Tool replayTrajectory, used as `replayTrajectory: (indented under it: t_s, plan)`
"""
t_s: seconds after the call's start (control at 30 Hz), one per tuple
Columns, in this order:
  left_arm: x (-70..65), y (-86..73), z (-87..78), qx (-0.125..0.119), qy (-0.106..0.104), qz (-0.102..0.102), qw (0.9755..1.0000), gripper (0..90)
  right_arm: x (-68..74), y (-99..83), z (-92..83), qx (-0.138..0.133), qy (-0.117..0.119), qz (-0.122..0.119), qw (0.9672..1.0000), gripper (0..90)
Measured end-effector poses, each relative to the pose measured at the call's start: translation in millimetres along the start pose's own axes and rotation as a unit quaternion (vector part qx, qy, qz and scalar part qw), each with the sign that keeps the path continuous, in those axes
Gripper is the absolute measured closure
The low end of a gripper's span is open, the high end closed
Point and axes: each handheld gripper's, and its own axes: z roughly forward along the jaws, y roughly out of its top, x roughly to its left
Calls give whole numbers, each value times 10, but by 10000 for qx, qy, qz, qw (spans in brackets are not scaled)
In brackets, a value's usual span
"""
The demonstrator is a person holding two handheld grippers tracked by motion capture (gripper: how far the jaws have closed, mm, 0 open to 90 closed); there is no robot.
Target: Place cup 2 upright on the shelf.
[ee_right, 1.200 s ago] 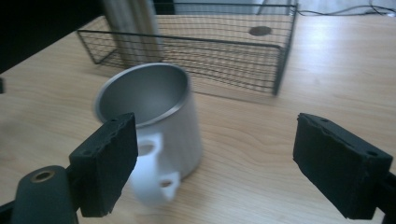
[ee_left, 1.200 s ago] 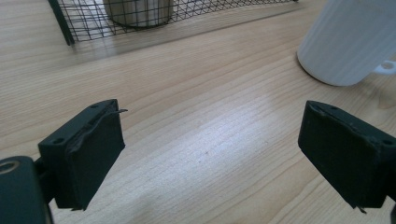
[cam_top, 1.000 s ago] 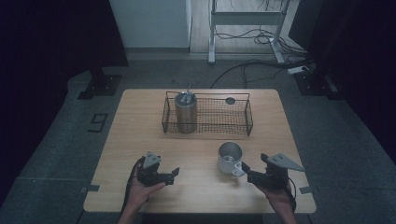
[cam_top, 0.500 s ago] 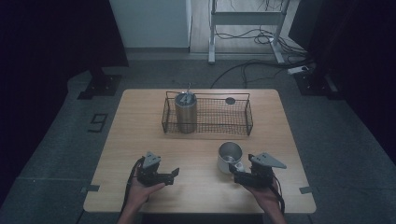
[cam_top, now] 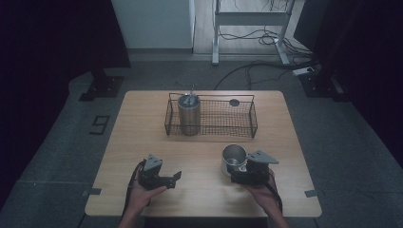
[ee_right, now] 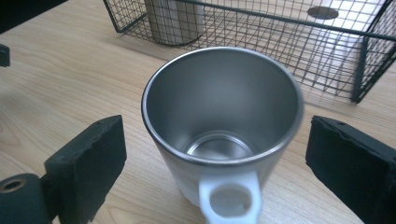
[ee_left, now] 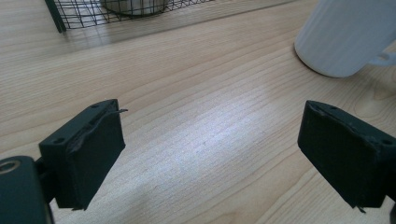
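Standing upright near the tabletop's front right corner: the mug (ee_right: 223,135), handle (ee_right: 229,201) turned toward the right gripper (ee_right: 219,168). Sitting between those wide-open jaws, not squeezed yet. Resting far off by the front left: the left gripper (ee_left: 210,154), jaws apart too, holding nothing. Waiting behind: the wire basket (cam_top: 247,124).

The high view is dim and a little soft: the light wooden table (cam_top: 142,142) is the brightest area, and the room around it falls to near black at the left and right edges. In the left gripper view a pale sheen of glare lies on the wood grain between the black jaws, whose near parts are slightly soft. In the right gripper view the steel-lined white mug (ee_right: 223,121) shows a smeared right rim, and bright light washes the black wire basket (ee_right: 327,51) floor.
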Motion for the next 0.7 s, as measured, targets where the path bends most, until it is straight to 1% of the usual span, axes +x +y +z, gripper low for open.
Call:
replayTrajectory:
  t_s: [0.13, 0.2, 0.33, 0.4, 0.57, 0.63, 0.67, 0.7]
  plan:
    - [10, -7, -10, 4, -4, 7, 10000, 71, 4, 12, 91, 144, -19, -15, 9999, 26]
    - [15, -9, -11, 8, -3, 1, 10000, 72, 9, 20, 127, 178, -78, -45, 9998, 15]
    - [16, -13, -8, 20, 0, -10, 10000, 72, 2, 35, 177, 232, -114, -54, 9997, 5]
    - [15, -14, -7, 27, 4, -5, 10000, 72, -23, 53, 224, 287, -117, -57, 9995, 0]
    - [11, -2, -9, -15, 27, -1, 10000, 73, -47, 75, 281, 331, -95, -96, 9994, 0]
    - [15, -6, -4, -24, 56, -1, 10000, 78, -43, 85, 326, 332, -90, -164, 9993, 0]
    - [15, -6, -4, -24, 56, -1, 10000, 79, -43, 85, 326, 332, -90, -164, 9993, 0]
    - [16, -8, -3, -27, 65, -3, 10000, 78, -32, 87, 363, 348, -100, -182, 9992, 0]
